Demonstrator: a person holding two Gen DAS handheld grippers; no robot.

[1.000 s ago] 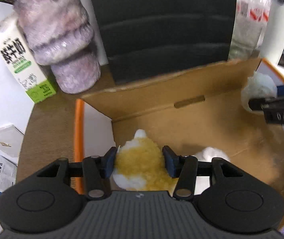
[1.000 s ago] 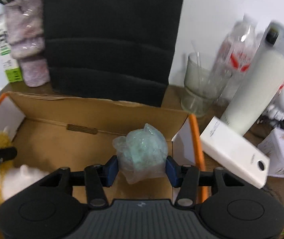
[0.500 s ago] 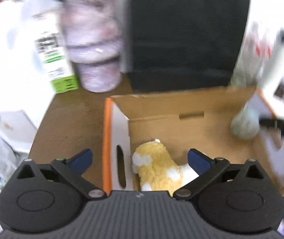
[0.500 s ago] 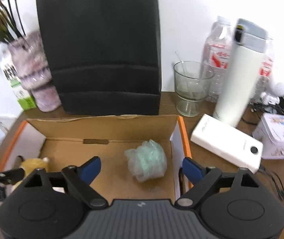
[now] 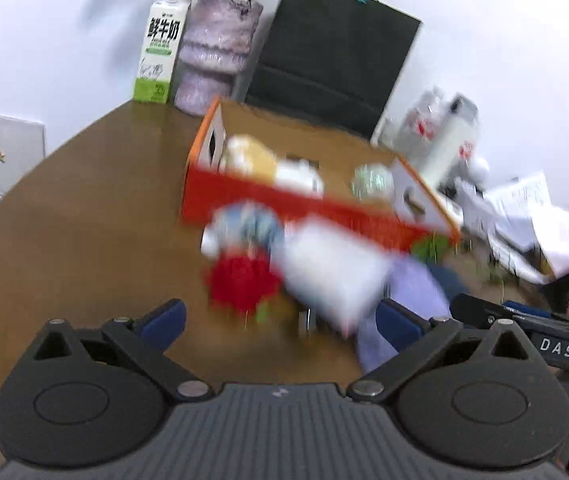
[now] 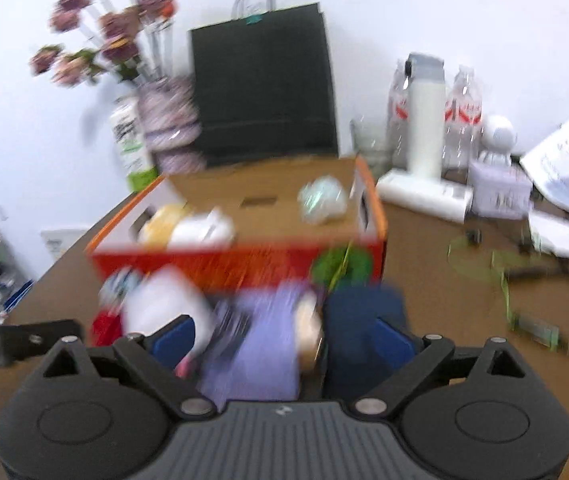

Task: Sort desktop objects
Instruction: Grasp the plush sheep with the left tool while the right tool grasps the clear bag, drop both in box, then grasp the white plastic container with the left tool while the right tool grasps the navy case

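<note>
An orange cardboard box (image 5: 284, 200) holds a yellow plush (image 5: 252, 156), a white plush (image 5: 300, 174) and a pale green wrapped bundle (image 5: 372, 178). A blurred pile lies on the desk in front of the box: a red fluffy thing (image 5: 240, 280), a white block (image 5: 332, 268), a purple cloth (image 6: 260, 340) and a dark blue item (image 6: 360, 312). My left gripper (image 5: 280, 316) hangs open over the pile's near edge and holds nothing. The jaws of my right gripper (image 6: 284, 332) are opening. The purple cloth shows in the gap between them, and the pads do not press on it.
Behind the box stand a black paper bag (image 5: 332, 52), a purple vase (image 5: 216, 52) and a milk carton (image 5: 160, 48). To the right are a white flask (image 6: 424, 120), bottles, a white power bank (image 6: 424, 196), a tin (image 6: 500, 188), papers (image 6: 564, 160) and a cable (image 6: 524, 264).
The left gripper let go of the yellow plush and the right of the green bundle, both inside the box. Both opened wide and pulled back to the pile in front.
</note>
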